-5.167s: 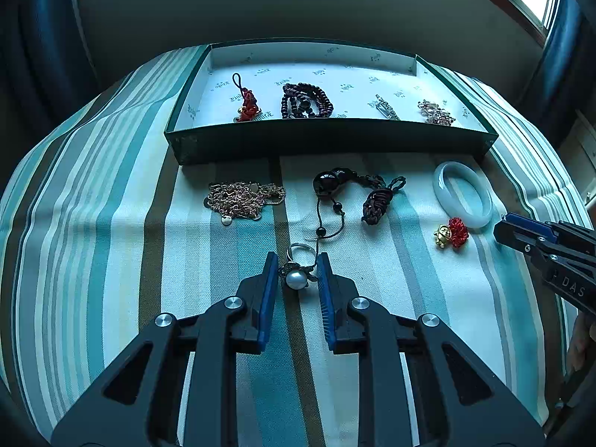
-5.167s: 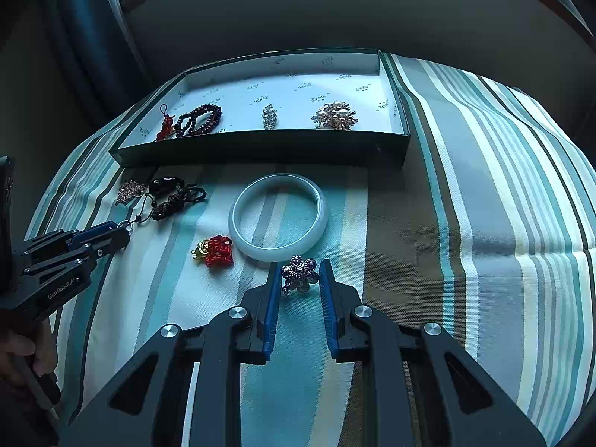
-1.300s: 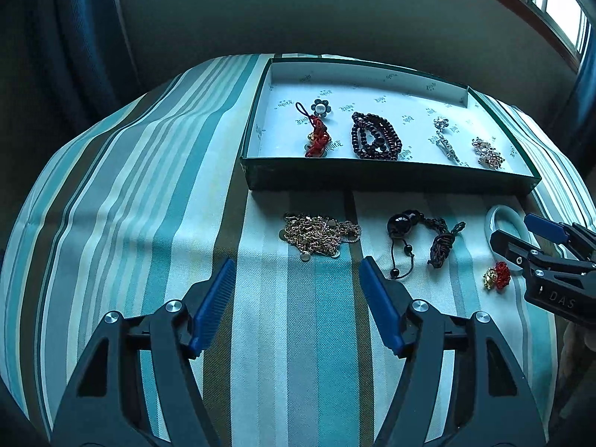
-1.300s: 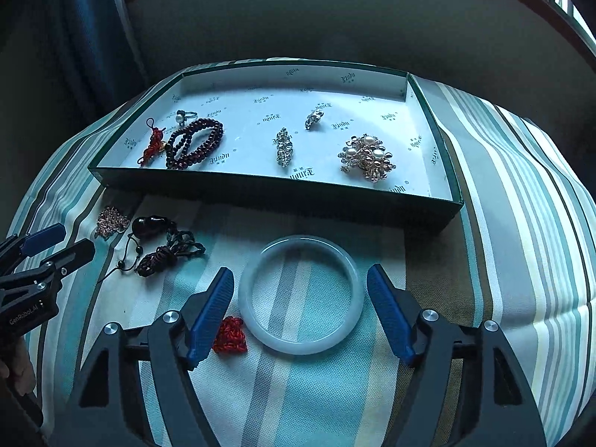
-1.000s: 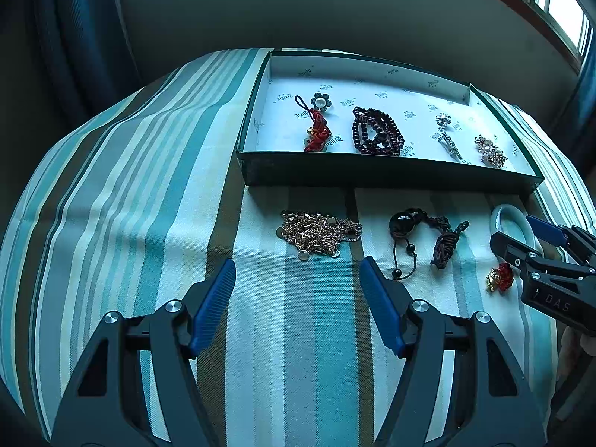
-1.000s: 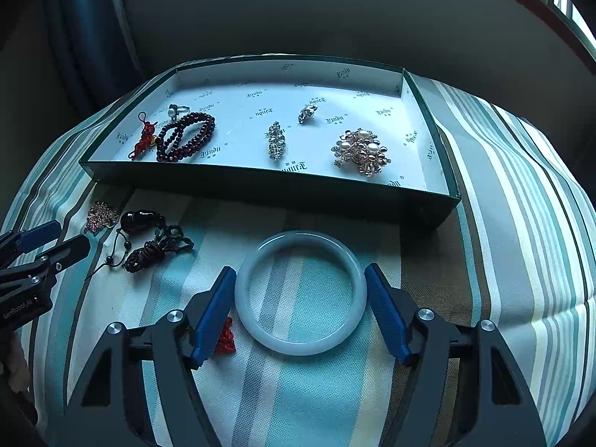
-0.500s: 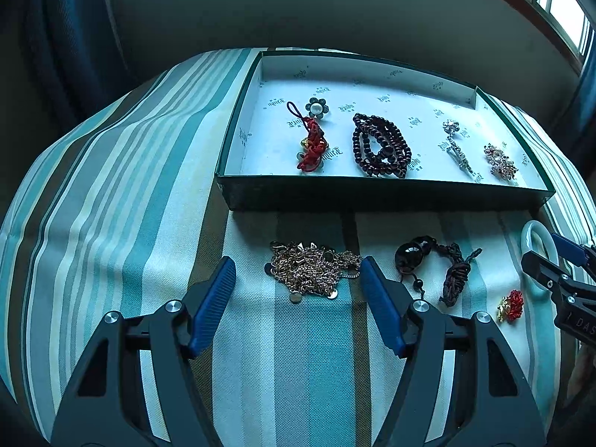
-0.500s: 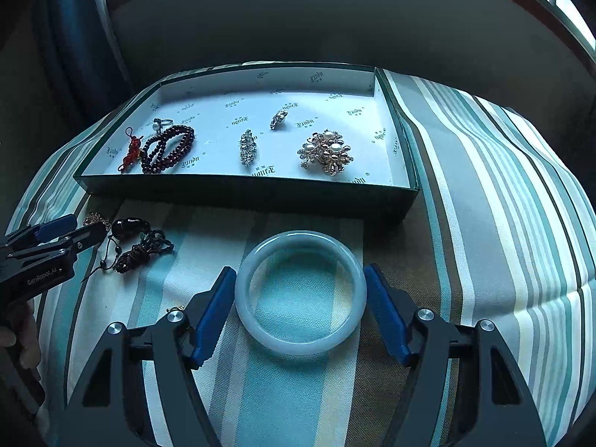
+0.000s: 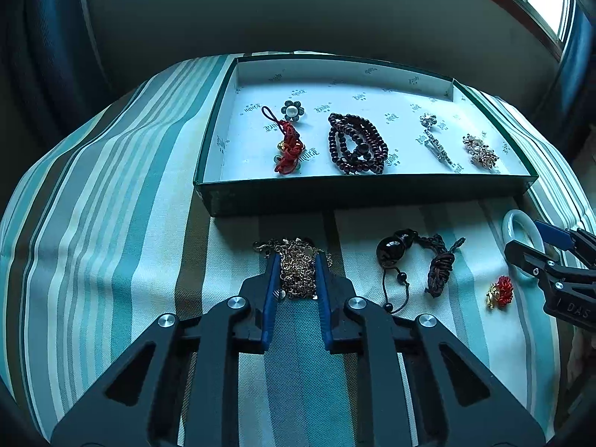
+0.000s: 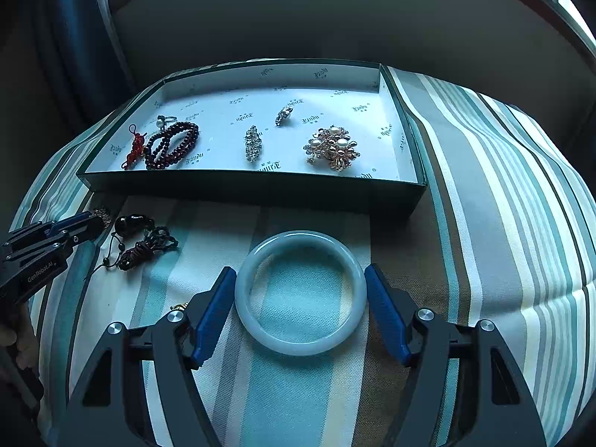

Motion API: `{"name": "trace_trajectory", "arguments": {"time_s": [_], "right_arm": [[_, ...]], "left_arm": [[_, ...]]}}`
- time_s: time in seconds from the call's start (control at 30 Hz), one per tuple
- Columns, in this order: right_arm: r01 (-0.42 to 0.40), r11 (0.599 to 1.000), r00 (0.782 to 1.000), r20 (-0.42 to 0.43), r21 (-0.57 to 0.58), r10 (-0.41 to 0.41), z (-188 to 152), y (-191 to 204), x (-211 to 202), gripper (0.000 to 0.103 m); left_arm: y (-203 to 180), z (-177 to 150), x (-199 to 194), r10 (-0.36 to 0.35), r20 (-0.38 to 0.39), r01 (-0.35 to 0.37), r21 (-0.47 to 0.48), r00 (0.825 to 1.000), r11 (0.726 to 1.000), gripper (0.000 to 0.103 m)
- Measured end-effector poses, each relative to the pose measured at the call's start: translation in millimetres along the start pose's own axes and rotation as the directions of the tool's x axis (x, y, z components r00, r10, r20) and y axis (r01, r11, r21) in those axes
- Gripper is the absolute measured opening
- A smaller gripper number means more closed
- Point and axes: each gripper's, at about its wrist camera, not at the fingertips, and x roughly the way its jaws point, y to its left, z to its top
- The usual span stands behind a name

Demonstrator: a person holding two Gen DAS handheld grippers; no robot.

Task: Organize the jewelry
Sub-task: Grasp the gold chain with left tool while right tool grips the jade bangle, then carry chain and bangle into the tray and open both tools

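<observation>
A heap of gold chain necklace (image 9: 298,272) lies on the striped cloth in front of the green box (image 9: 357,192). My left gripper (image 9: 297,260) is closing on it, and the blue pads squeeze the heap from both sides. In the right wrist view a pale jade bangle (image 10: 298,344) lies flat on the cloth. My right gripper (image 10: 300,270) stands open around it, one pad at each side with a slight gap. The left gripper (image 10: 85,223) shows at that view's left edge. The right gripper (image 9: 540,257) and the bangle (image 9: 512,219) show at the left view's right edge.
A black bead cord (image 9: 413,257) and a red-gold charm (image 9: 501,292) lie between the two grippers. The box (image 10: 253,186) holds a red knot charm (image 9: 288,145), dark bead bracelet (image 9: 355,143), pearl ring, crystal brooches and a pearl brooch (image 10: 333,149). Dark curtains and a wall stand behind.
My left gripper's jaws have come together from wide open onto the gold chain, bunching it narrower. The right gripper still straddles the bangle, barely shifted.
</observation>
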Motion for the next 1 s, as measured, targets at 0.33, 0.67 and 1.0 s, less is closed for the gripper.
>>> {"name": "trace_trajectory", "arguments": {"time_s": [0.33, 0.67, 1.0], "right_arm": [[-0.004, 1.0, 1.0, 0.013, -0.004, 0.004, 1.8, 0.8, -4.5, 0.07], [-0.014, 1.0, 0.999, 0.031, -0.005, 0.014, 4.2, 2.1, -13.5, 0.07], [-0.023, 1.0, 0.996, 0.086, -0.007, 0.024, 11.6, 3.4, -40.5, 0.07]], "left_arm": [[0.5, -0.4, -14.9, -0.019, 0.024, 0.019, -0.021, 1.0, 1.0, 0.014], [3.2, 6.9, -39.1, -0.024, 0.076, 0.026, -0.028, 0.997, 0.999, 0.014], [-2.6, 19.8, -70.8, -0.039, 0.146, 0.042, -0.019, 0.988, 0.999, 0.014]]}}
